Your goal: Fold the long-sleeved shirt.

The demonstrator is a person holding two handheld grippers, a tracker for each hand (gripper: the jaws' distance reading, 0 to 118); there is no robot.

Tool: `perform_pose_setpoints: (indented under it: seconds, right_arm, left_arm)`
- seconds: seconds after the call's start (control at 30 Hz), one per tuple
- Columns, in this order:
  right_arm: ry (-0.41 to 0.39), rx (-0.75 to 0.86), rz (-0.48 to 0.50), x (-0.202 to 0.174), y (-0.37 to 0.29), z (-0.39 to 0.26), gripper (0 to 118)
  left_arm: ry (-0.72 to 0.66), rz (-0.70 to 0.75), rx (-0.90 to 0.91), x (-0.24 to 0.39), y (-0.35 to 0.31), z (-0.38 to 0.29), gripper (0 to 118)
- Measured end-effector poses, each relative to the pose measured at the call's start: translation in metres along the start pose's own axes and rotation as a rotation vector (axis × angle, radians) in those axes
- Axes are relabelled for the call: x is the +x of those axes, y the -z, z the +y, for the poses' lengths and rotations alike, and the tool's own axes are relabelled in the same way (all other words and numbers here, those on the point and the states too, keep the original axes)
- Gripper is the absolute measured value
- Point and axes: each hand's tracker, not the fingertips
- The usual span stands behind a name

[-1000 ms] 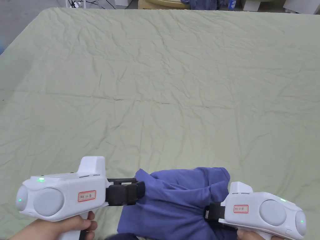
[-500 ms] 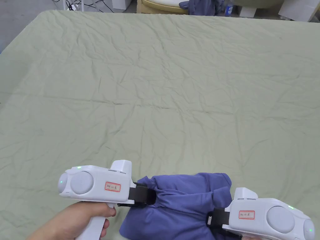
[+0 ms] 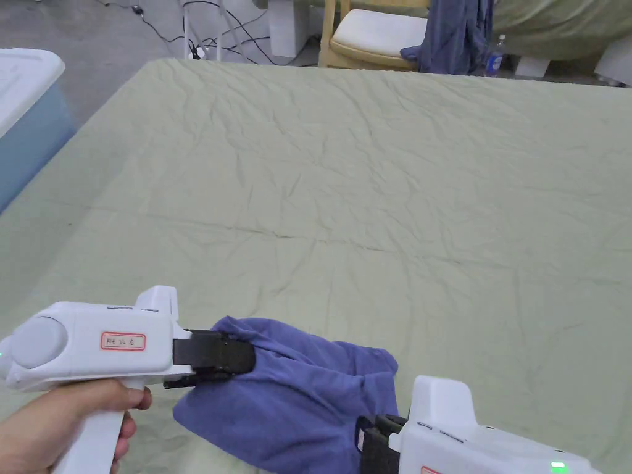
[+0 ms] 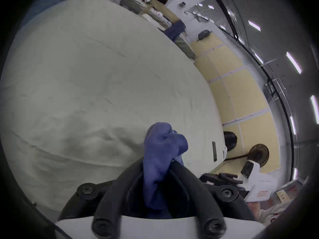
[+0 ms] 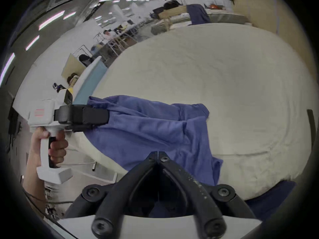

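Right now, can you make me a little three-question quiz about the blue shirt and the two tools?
1. True or false: the left tool is shut on the blue shirt.
2. What lies under the shirt? A) a wooden floor B) a green sheet C) a metal tray
3. Fill in: in the right gripper view, the right tool has its jaws ____, with their tips at the shirt's cloth.

Key: 1 true; 2 B; 3 closed.

Wrinkled green-sheeted bed [image 3: 382,185], bunched blue shirt [image 3: 296,395] at near edge
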Motion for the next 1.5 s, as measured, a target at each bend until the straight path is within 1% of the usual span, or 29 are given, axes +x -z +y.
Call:
perform_pose_setpoints:
  seconds: [0.07,0.2,0.27,0.33,0.37,0.4,0.43,0.47,0.5,0.53,0.6,0.67,0.73,0.8,0.87,0.9,0.93,0.97,1.0,1.03,1.07,1.1,1.13,1.33,1.43,1.47,1.5]
  right_arm:
    - [-0.015,-0.015,0.042,-0.019,0.009,0.004,2]
    - [-0.083,-0.006,0.092,-0.058,0.018,0.008,2]
    - [-0.095,-0.009,0.117,-0.070,0.020,0.011,2]
    - [-0.102,-0.010,0.123,-0.078,0.020,0.013,2]
    - [-0.109,-0.008,0.122,-0.082,0.019,0.014,2]
    - [-0.117,-0.006,0.119,-0.084,0.018,0.015,2]
    - [-0.121,-0.002,0.117,-0.085,0.016,0.016,2]
    - [-0.123,0.002,0.114,-0.085,0.014,0.017,2]
    - [-0.123,0.007,0.108,-0.085,0.011,0.018,2]
    - [-0.123,0.015,0.103,-0.085,0.007,0.019,2]
    - [-0.119,0.032,0.089,-0.082,0.000,0.020,2]
    - [-0.109,0.045,0.076,-0.077,-0.009,0.022,2]
    - [-0.095,0.067,0.069,-0.068,-0.024,0.026,2]
    - [-0.085,0.109,0.061,-0.056,-0.044,0.031,2]
    - [-0.079,0.178,0.020,-0.038,-0.072,0.038,2]
    - [-0.078,0.208,-0.005,-0.029,-0.087,0.041,2]
    - [-0.071,0.240,-0.039,-0.019,-0.103,0.044,2]
    - [-0.063,0.270,-0.064,-0.010,-0.117,0.046,2]
    - [-0.055,0.306,-0.088,0.000,-0.135,0.047,2]
    - [-0.043,0.344,-0.109,0.008,-0.153,0.049,2]
    - [-0.033,0.383,-0.119,0.015,-0.169,0.050,2]
    - [-0.031,0.428,-0.141,0.020,-0.187,0.052,2]
    - [-0.047,0.482,-0.174,0.023,-0.204,0.053,2]
    - [-0.181,0.760,-0.318,0.015,-0.292,0.040,2]
    - [-0.277,0.902,-0.399,0.011,-0.318,0.019,2]
    - [-0.294,0.937,-0.413,0.011,-0.324,0.012,2]
    - [-0.291,0.969,-0.425,0.012,-0.330,0.005,2]
  left_arm:
    - [-0.013,0.067,0.001,-0.031,-0.026,0.016,8]
    - [-0.049,0.305,0.012,-0.085,-0.073,0.039,8]
    - [-0.066,0.428,0.006,-0.112,-0.089,0.048,8]
    - [-0.094,0.498,0.010,-0.134,-0.101,0.053,12]
    - [-0.096,0.531,0.009,-0.142,-0.103,0.054,24]
    - [-0.096,0.561,0.023,-0.148,-0.105,0.053,70]
    - [-0.069,0.623,0.052,-0.147,-0.105,0.048,108]
    - [-0.037,0.705,0.078,-0.144,-0.104,0.046,118]
    - [0.003,0.782,0.121,-0.140,-0.105,0.042,111]
    - [0.060,0.775,0.219,-0.132,-0.113,0.040,107]
    - [0.097,0.814,0.248,-0.106,-0.117,0.026,108]
    - [0.099,0.783,0.227,-0.087,-0.119,0.017,108]
    - [0.106,0.695,0.209,-0.060,-0.119,0.013,108]
    - [0.127,0.643,0.190,-0.027,-0.120,0.003,108]
    - [0.187,0.594,0.202,0.007,-0.124,0.003,107]
    - [0.231,0.567,0.246,0.030,-0.127,-0.002,103]
    - [0.274,0.538,0.281,0.054,-0.131,-0.007,94]
    - [0.315,0.513,0.311,0.073,-0.136,-0.004,78]
    - [0.367,0.489,0.359,0.097,-0.141,-0.010,32]
    - [0.418,0.480,0.425,0.122,-0.143,-0.017,1]
    - [0.431,0.465,0.500,0.143,-0.147,-0.026,0]
    - [0.454,0.501,0.583,0.157,-0.153,-0.029,0]
    - [0.478,0.487,0.636,0.177,-0.154,-0.038,0]
    - [0.543,0.339,0.889,0.273,-0.152,-0.087,0]
    - [0.632,0.331,1.029,0.311,-0.156,-0.117,0]
    - [0.660,0.336,1.067,0.321,-0.158,-0.127,0]
    - [0.691,0.336,1.095,0.328,-0.157,-0.132,0]
